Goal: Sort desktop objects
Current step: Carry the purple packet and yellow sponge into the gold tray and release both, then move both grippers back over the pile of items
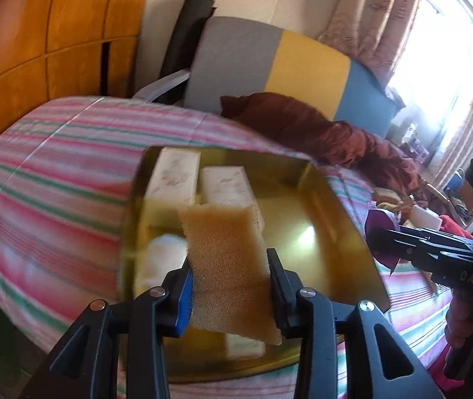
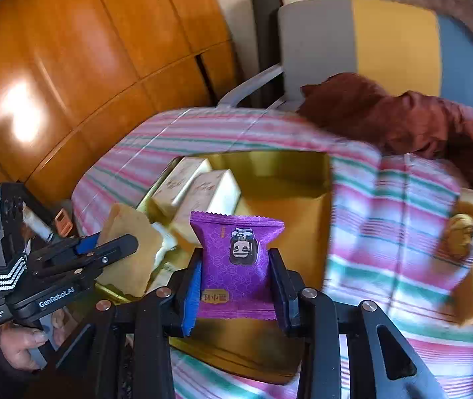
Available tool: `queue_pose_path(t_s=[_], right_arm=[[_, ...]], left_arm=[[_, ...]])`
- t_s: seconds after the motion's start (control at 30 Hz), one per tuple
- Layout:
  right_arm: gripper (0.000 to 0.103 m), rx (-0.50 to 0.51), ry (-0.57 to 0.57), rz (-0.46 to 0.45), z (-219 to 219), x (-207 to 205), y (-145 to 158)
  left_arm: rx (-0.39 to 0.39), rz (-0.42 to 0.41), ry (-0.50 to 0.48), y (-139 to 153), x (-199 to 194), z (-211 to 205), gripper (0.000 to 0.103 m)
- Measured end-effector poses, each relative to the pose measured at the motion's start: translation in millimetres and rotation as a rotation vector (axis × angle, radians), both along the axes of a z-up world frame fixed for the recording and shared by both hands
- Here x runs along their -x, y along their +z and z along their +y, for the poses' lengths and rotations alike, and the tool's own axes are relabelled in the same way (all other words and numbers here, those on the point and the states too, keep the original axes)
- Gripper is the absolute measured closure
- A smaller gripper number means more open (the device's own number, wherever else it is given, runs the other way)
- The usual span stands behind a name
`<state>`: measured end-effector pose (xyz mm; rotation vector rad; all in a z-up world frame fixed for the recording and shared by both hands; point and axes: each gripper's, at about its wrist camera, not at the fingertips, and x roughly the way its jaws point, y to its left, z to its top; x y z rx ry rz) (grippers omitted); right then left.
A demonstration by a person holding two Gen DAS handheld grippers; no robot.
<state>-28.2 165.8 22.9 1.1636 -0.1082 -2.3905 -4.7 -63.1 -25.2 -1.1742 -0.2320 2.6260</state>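
Left wrist view: you are clamping a sponge (image 1: 226, 259) in the left gripper (image 1: 229, 286) over the gold tray (image 1: 346, 232), likely for dropping in; the right gripper (image 2: 236, 282) is pinching a purple snack packet (image 2: 236, 259).

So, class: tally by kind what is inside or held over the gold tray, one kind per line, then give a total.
White boxes: 2
Sponge, held by the left gripper: 1
Purple packet, held by the right gripper: 1
Blurry white lump in the gold tray, kind unclear: 1
Total: 5
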Motion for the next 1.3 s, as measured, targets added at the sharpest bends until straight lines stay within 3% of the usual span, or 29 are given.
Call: queue_pose_path(t_s=[0.13,0.3,0.4,0.53,0.87,1.3], right_arm=[[0.066,-0.001,0.039,-0.04,-21.4,-1.3,-14.4],[0.063,0.008,0.081,-0.101,-38.7,-4.0,-34.4],[0.055,0.048,0.105,-0.161,-43.7,-6.1,-46.5],[0.055,0.05,0.107,-0.163,-45.7,-12.9,-49.1],[0.04,0.047,-0.01,-0.046,-0.5,-36.5,-16.7],[0.034,0.012,-0.248,0.05,103.5,-50.8,14.0]], left_arm=[[0.015,-0.03,0.011,-10.5,-5.8,-8.2,0.064],[-0.006,-0.062,0.021,-18.9,-8.9,-12.7,0.054],[0.0,-0.059,0.023,-20.4,-10.5,-11.5,0.049],[-0.008,-0.041,0.031,-13.5,-10.6,-10.4,0.047],[0.002,-0.01,0.032,7.7,-1.4,3.2,0.046],[0.013,0.076,-0.184,45.4,2.7,90.1,0.046]])
